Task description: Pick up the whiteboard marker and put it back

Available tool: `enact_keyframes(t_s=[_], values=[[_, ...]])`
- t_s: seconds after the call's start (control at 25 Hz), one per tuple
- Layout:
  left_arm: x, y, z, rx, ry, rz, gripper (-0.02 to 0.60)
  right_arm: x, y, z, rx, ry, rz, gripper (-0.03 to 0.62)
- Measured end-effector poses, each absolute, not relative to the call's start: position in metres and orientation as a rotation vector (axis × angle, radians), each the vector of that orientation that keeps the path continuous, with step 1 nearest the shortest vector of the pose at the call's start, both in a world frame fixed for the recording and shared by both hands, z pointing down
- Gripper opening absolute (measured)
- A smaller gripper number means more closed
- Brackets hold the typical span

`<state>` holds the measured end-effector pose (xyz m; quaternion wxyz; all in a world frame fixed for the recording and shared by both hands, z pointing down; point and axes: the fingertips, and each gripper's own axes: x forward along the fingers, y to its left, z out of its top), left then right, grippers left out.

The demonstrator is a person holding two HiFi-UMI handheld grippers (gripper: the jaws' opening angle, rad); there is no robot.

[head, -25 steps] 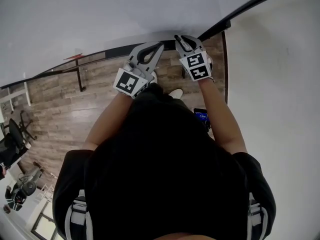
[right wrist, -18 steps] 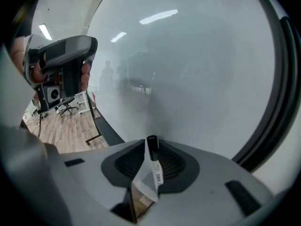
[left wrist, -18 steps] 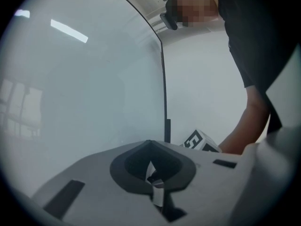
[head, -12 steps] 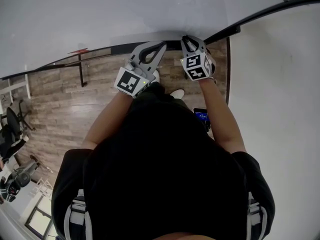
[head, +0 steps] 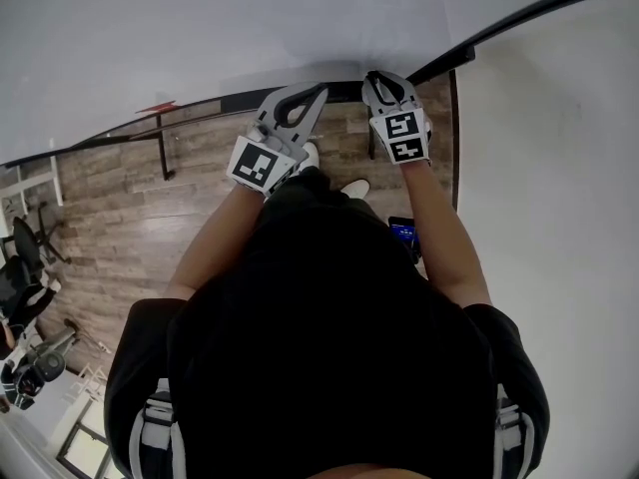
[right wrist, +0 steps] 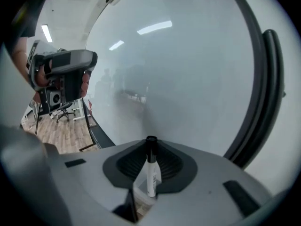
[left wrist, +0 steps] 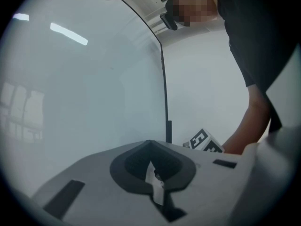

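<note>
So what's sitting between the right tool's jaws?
A white whiteboard marker with a black cap, upright between the right tool's jaws, which have just been closing onto it. The right gripper view shows it.

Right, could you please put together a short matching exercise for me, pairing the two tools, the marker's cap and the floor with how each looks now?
Things:
1. left tool
2. right tool
3. cap of the whiteboard marker
4. floor

States:
a. wood planks
b. black
c. jaws together, nothing between them
d. marker between its jaws

Pairs: 1-c, 2-d, 3-b, 4-a.

The right tool's jaws have just been closing, with the marker between them.
</note>
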<state>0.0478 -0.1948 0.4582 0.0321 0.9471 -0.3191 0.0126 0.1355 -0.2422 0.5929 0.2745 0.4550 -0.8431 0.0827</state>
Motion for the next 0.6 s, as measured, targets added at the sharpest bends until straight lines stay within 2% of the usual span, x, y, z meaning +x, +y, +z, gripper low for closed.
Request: enact_keyframes(t_s=[0.6], values=[[0.059,-0.191,0.442,2.944,-0.929,0.143,0.004,0.145,-0.226,0.507,1.319,-2.386,0.163,0.061]])
